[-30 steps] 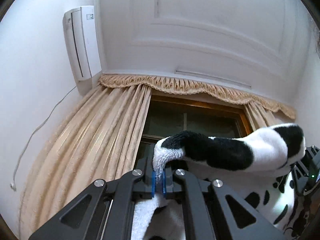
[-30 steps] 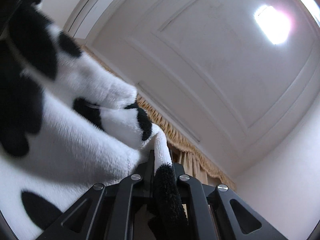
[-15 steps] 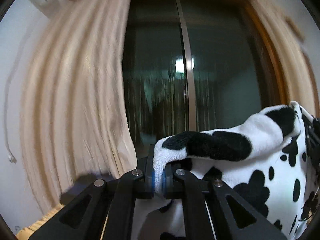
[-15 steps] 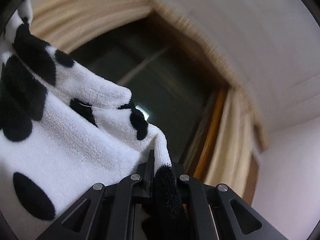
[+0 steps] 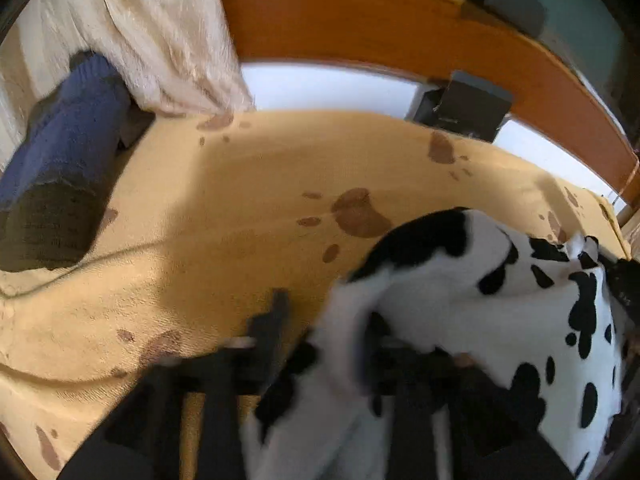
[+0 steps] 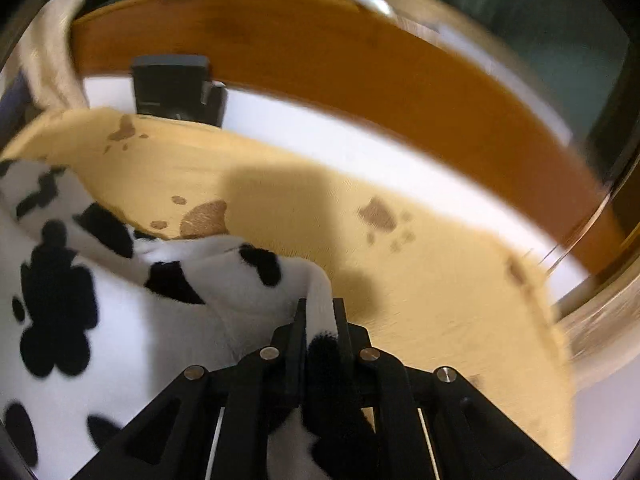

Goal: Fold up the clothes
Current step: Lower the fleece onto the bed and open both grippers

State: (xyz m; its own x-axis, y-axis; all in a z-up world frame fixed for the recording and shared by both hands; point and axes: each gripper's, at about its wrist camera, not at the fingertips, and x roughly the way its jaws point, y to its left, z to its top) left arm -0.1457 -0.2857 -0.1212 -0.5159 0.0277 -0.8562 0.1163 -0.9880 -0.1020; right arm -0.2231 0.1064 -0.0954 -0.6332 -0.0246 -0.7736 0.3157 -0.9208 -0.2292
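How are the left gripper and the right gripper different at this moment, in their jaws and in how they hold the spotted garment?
The left gripper has its jaws wide apart and opening, with the black-and-white spotted fleece garment loose between them; the right gripper has narrow jaws, just starting to open, with a garment corner between the pads. The left gripper looks motion-blurred; the right looks sharp. Both point down at the yellow paw-print blanket.

no text, label or number is legible in either view.
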